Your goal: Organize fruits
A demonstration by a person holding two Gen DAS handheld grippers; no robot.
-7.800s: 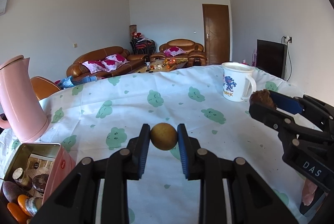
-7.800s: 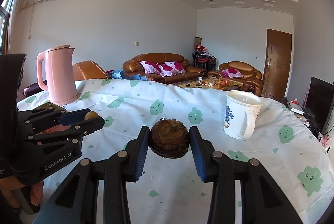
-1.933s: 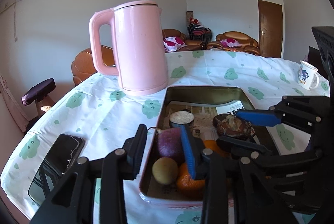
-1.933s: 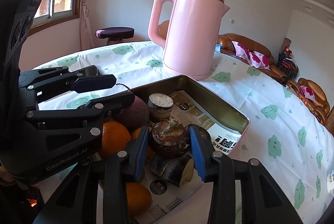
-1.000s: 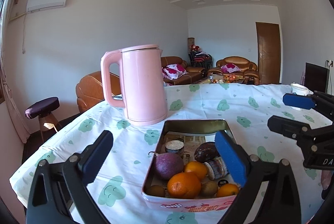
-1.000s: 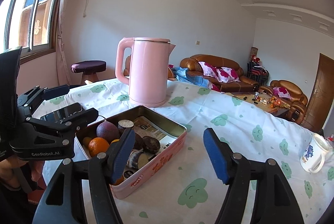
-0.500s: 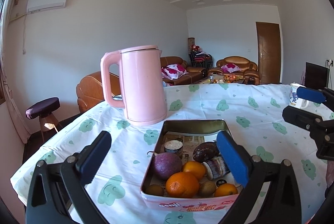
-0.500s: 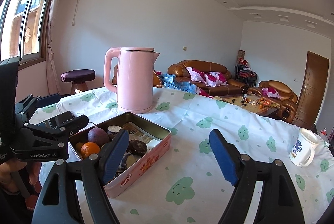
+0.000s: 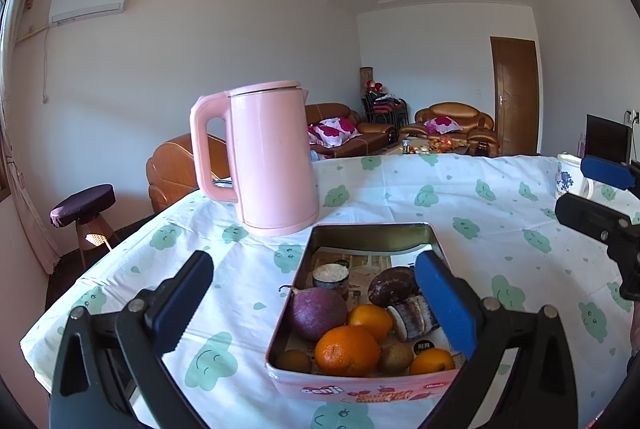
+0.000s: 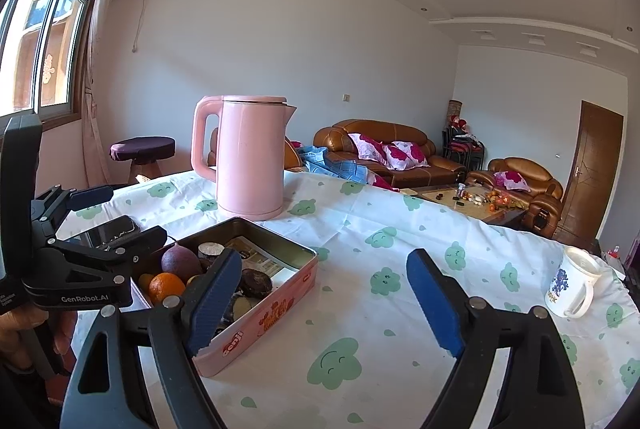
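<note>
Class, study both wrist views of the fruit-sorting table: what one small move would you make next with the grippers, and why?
Probably draw both grippers back from the tin and check the tablecloth for stray fruit. The left gripper and right gripper are open and empty, the right one's jaws having just opened wider. The oranges and the purple fruit lie in the tin; only a kettle and a mug show on the cloth.

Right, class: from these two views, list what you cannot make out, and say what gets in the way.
- Tin floor, left wrist view: fruit and a printed sheet cover it.
- Phone, right wrist view: the left gripper hides part of it.
- Mug, left wrist view: the right gripper cuts across it.
- Coffee table items, right wrist view: too small to name.
</note>
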